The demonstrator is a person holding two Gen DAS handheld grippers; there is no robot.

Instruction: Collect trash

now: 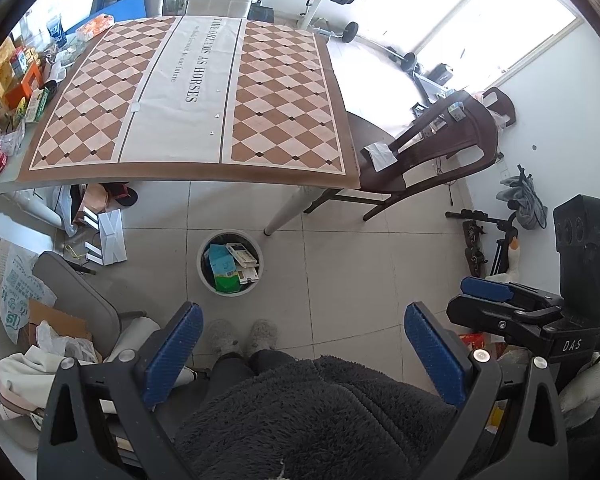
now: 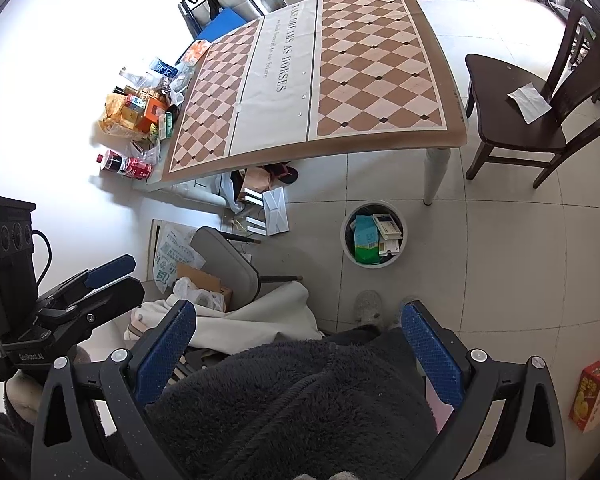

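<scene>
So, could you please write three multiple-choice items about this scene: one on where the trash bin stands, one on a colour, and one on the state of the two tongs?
1. Where does the trash bin stand?
A. on the table
B. on the floor near a white table leg
C. on the dark chair

2. What colour are the pads of the tongs?
A. blue
B. red
C. yellow

3. In what state are the two tongs?
A. both shut on trash
B. left shut, right open
C. both open and holding nothing

Answers:
1 B: the trash bin sits on the tiles beside the table leg, in front of the table.
2 A: the pads are blue in both views.
3 C: the left tongs and the right tongs have their fingers wide apart, with nothing between them.
</scene>
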